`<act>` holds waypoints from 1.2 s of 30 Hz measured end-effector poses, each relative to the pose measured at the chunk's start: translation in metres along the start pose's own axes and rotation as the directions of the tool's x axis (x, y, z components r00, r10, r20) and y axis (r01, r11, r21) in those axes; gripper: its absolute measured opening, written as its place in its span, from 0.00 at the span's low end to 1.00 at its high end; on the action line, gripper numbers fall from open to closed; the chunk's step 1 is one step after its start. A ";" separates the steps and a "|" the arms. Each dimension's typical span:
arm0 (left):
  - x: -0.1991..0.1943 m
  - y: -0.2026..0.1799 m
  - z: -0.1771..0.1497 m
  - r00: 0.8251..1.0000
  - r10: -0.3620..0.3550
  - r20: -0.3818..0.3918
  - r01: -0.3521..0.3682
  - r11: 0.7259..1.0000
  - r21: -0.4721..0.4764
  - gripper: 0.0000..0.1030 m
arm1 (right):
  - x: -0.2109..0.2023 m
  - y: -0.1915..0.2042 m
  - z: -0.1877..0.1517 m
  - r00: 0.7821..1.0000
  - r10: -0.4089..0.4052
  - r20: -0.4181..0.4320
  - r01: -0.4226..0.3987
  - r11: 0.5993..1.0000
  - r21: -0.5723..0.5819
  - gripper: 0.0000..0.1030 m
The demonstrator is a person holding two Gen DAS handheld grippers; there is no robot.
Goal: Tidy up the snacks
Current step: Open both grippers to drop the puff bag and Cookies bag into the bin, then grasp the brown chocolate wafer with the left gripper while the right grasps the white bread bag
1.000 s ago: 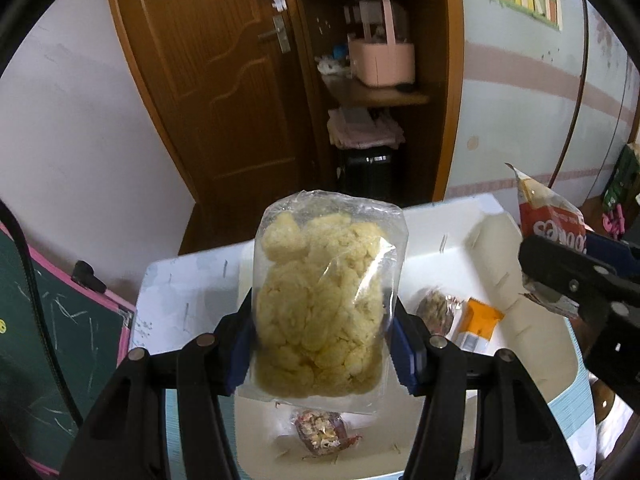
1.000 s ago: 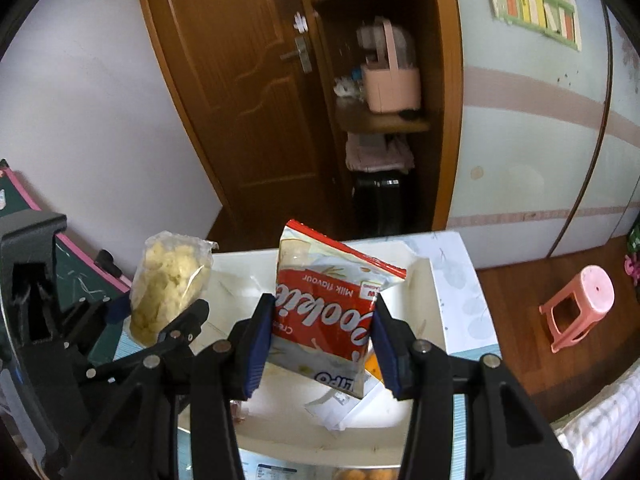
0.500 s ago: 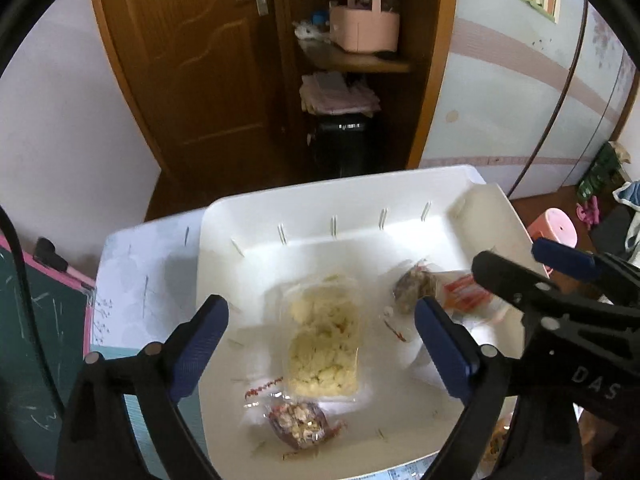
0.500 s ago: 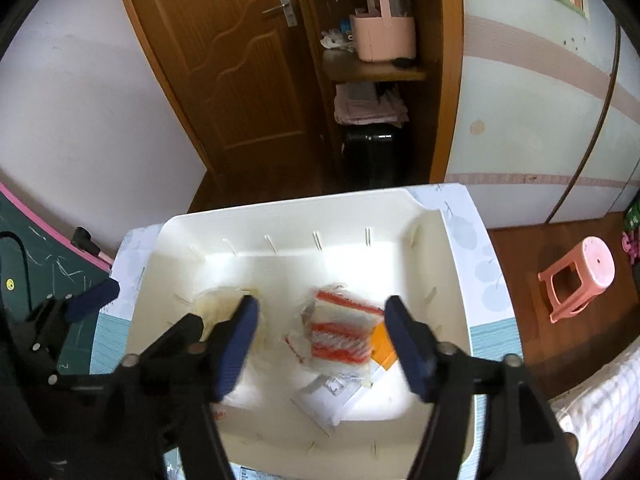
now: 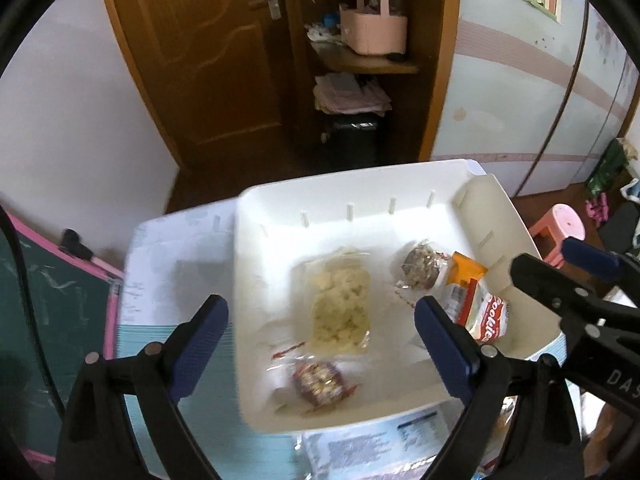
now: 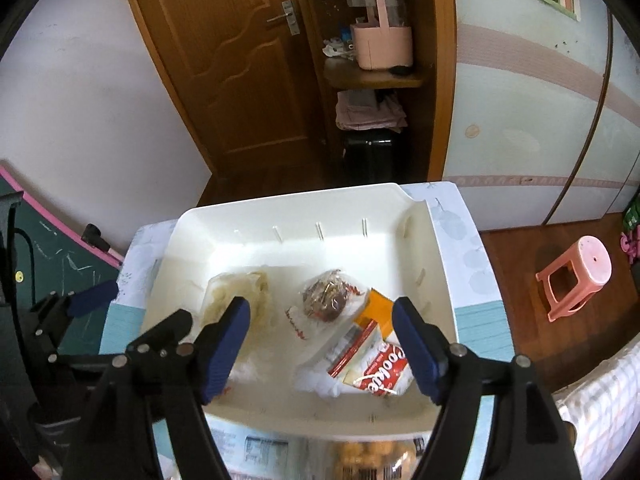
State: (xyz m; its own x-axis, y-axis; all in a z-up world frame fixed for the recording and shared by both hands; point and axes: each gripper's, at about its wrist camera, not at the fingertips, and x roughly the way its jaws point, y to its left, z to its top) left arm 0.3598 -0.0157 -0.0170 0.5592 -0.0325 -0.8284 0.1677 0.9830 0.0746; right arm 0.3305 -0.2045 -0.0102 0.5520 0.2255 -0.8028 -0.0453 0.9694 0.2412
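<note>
1. Two views I have, and I begin with the left wrist. I see my left gripper (image 5: 320,334) with its jaws wide apart and nothing between them; it hangs above the white tray (image 5: 424,186).
2. Inside the tray the clear bag of yellow puffs (image 5: 340,306) lies flat near the middle. A small packet with red print (image 5: 320,385) lies just in front of it, toward the near rim.
3. Toward the right side of the tray I see a brownish round packet (image 5: 420,266), an orange packet (image 5: 466,274) beside it, and the red cookie bag (image 5: 484,316) partly behind my right fingertip pad.
4. The tray stands on a small table (image 5: 160,264) with a pale printed top. Behind it are a brown wooden door (image 5: 208,52), shelves with a pink basket (image 5: 374,26), and a pink stool (image 5: 562,226) at the right.
5. From the right wrist, I see my right gripper (image 6: 322,348) also wide open and holding nothing, above the near part of the tray (image 6: 296,208).
6. The cookie bag (image 6: 378,366) lies flat between the fingers, close to the right one. The orange packet (image 6: 380,310) touches it, the brownish packet (image 6: 330,292) lies further in, and the puffs bag (image 6: 240,292) lies at the left.
7. On the wooden floor (image 6: 520,264) at the right stands the pink stool (image 6: 580,276). A green chalkboard (image 6: 60,248) with a pink edge leans at the left.
</note>
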 end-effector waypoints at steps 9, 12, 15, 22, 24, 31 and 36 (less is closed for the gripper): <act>-0.085 0.007 -0.019 0.997 -0.048 0.058 0.048 0.999 0.001 0.91 | -0.082 0.014 -0.022 0.996 -0.024 0.089 0.031 0.997 -0.074 0.72; -0.117 0.008 -0.034 0.994 -0.042 0.102 0.040 0.999 0.018 0.91 | -0.116 0.020 -0.038 0.991 -0.038 0.125 0.053 0.991 -0.126 0.72; -0.147 0.006 -0.052 0.989 -0.047 0.142 0.040 0.998 0.050 0.91 | -0.143 0.021 -0.056 0.989 -0.041 0.141 0.064 0.986 -0.157 0.72; -0.191 -0.011 -0.117 0.973 -0.121 0.198 0.084 0.979 0.183 0.91 | -0.178 0.000 -0.108 0.983 -0.042 0.180 0.069 0.987 -0.146 0.72; -0.189 -0.019 -0.140 0.970 -0.146 0.193 0.102 0.970 0.221 0.91 | -0.177 -0.006 -0.123 0.983 -0.047 0.179 0.074 0.986 -0.148 0.72; -0.127 -0.042 -0.212 0.976 -0.213 0.045 0.192 0.940 0.281 0.91 | -0.130 -0.029 -0.178 0.996 -0.051 0.068 0.063 0.980 -0.187 0.72; -0.069 -0.054 -0.253 0.964 -0.236 -0.118 0.261 0.924 0.279 0.87 | -0.087 -0.046 -0.207 0.997 -0.074 -0.012 0.070 0.969 -0.236 0.72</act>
State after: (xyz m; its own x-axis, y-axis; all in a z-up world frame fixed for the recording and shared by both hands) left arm 0.1065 -0.0203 -0.1043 0.4035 -0.2425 -0.8823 0.5278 0.8494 0.0080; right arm 0.1129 -0.2483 -0.0644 0.5442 0.1538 -0.8247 -0.2017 0.9782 0.0493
